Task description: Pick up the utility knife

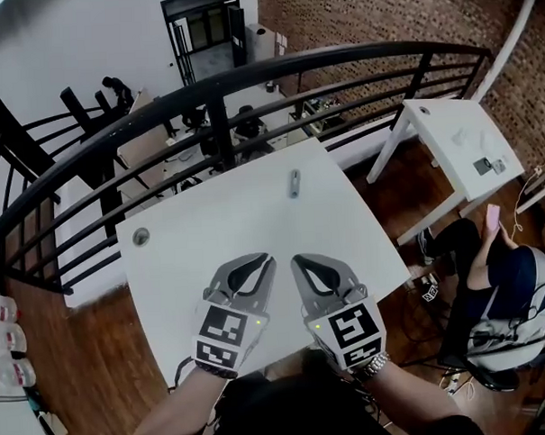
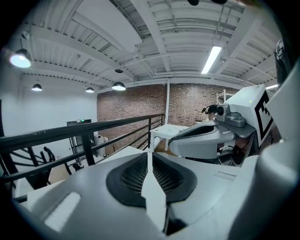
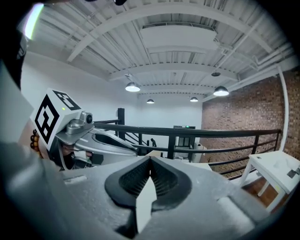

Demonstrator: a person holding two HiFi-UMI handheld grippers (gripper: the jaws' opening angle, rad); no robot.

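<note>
The utility knife (image 1: 293, 182), a slim grey bar, lies on the white table (image 1: 193, 261) near its far edge. Neither gripper view shows it. My two grippers hover side by side over the table's near half, well short of the knife and pointing toward it. The left gripper (image 1: 267, 257) has its jaws only a thin slit apart, with nothing between them (image 2: 149, 153). On the right gripper (image 1: 295, 260) the tips meet and hold nothing (image 3: 150, 158). Each gripper view shows the other gripper beside it.
A round grommet (image 1: 141, 235) sits in the table's left part. A black railing (image 1: 218, 97) runs just beyond the far edge. To the right stand a second white table (image 1: 458, 141) and a seated person (image 1: 510, 283). Bottles (image 1: 3, 341) stand on the floor at left.
</note>
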